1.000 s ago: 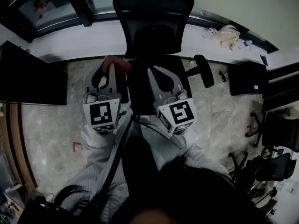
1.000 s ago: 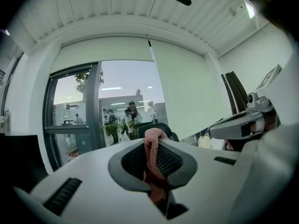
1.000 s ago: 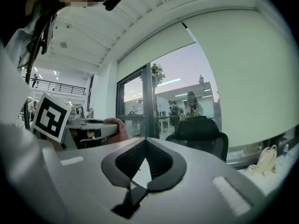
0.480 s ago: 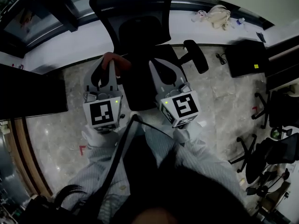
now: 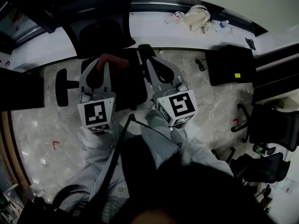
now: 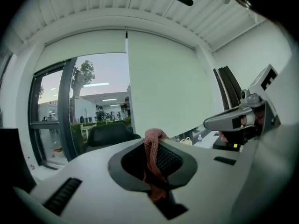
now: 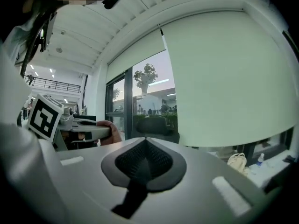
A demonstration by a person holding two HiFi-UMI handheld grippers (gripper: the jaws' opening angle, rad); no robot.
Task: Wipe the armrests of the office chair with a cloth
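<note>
**Cloth held, armrest off to the left**

A red cloth (image 5: 114, 62) is clamped in the left gripper (image 5: 100, 69). The right gripper (image 7: 142, 157) is closed on nothing. One armrest (image 5: 60, 87) of the chair (image 5: 100, 17) lies left of the left gripper, its long axis pointing away from the person. The left gripper is judged nearer.

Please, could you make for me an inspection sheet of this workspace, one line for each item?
Surface: pale stone-look floor.
Job's things: black office chair, one armrest sticking out at the left; reddish cloth.
Clutter: beige bag and small bottle on the white ledge.
Grippers: left gripper shut on the cloth; right gripper shut, empty.
Cables: black cable on the floor.
Surroundings: window, lowered blind, more chairs at the right.
</note>
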